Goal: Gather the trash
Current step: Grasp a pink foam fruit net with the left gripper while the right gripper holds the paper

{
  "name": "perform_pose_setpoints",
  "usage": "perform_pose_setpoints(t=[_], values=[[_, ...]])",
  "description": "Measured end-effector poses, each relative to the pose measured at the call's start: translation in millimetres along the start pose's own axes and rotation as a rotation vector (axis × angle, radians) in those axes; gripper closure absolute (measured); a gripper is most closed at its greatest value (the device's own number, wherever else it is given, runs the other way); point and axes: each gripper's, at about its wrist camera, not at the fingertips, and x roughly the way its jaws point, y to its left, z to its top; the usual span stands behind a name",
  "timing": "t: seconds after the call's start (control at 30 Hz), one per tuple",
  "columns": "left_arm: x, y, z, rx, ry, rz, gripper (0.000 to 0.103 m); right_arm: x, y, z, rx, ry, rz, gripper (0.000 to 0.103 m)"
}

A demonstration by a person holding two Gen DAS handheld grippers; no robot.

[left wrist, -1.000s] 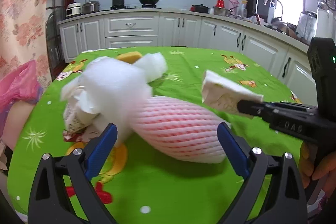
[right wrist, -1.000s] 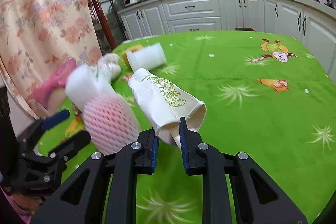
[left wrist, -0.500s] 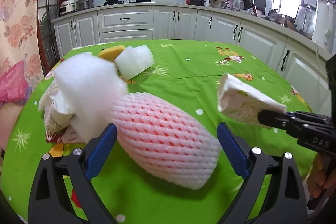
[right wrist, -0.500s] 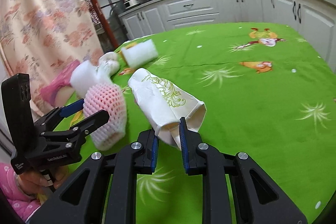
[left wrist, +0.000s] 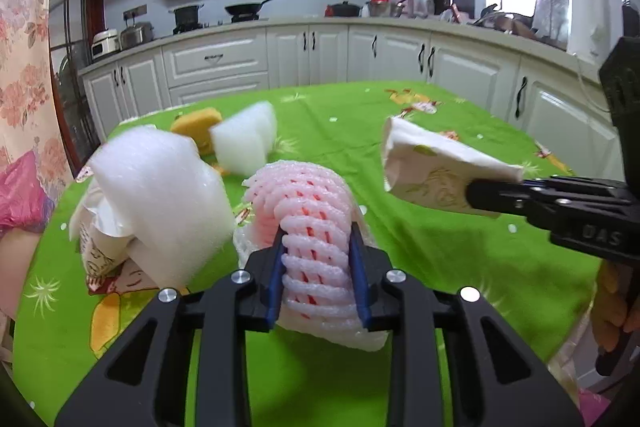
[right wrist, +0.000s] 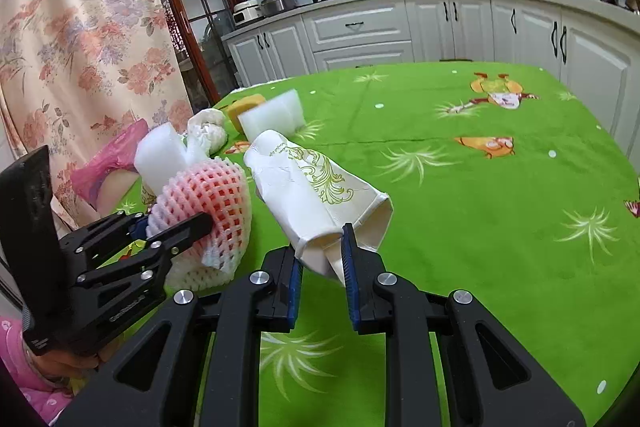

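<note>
Over the left edge of the table (right wrist: 480,187), beyond the green cloth, a pink bag (right wrist: 116,163) hangs by the curtain; it may be the place for the trash, though its mouth cannot be seen. Just inside that edge lies a small heap still to be collected: a white foam block (left wrist: 160,195), a crumpled wrapper (left wrist: 100,239) under it and a white wad (right wrist: 208,131) behind. Toward the far-left corner a yellow sponge (left wrist: 196,121) and a second foam piece (left wrist: 248,143) lie touching each other on the cloth. Next to the heap, the left gripper (left wrist: 318,259) is clamped on the pink net sleeve (left wrist: 308,203), its blue pads pressed into the mesh from both sides; whether the sleeve's lower end has left the cloth cannot be told. To the right of it, the right gripper (right wrist: 322,263) pinches the crushed paper cup (right wrist: 316,195) by its open rim and holds it above the cloth. By this showing the task is early to midway: two pieces are in hand but not yet dropped anywhere, and about five pieces are left on the table's left side, so several more trips seem needed.
</note>
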Motion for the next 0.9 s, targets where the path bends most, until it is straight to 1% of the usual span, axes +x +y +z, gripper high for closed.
perform_pose_setpoints(t=[0.2,0.37,0.47,0.77,0.9], values=[[-28.7,8.7,4.0,0.001,-0.06,-0.003,0.075,-6.6,16.8,4.4,-0.018,-0.032,0.015,0.084],[-55.7,24.3,0.2,-0.02,-0.095,0.016,0.074,-11.9,40.2,10.8,-0.055,-0.063,0.046,0.084],[-72.5,36.5,-2.7,-0.037,-0.122,0.046,0.074,-12.4,57.5,12.6,-0.078,-0.077,0.069,0.084],[-116.7,81.5,-13.6,-0.139,-0.162,0.102,0.074,0.0,116.5,14.1,-0.176,-0.084,0.141,0.084],[-133.7,103.1,-19.9,-0.177,-0.167,0.134,0.074,7.4,137.2,15.7,-0.192,-0.073,0.181,0.084]])
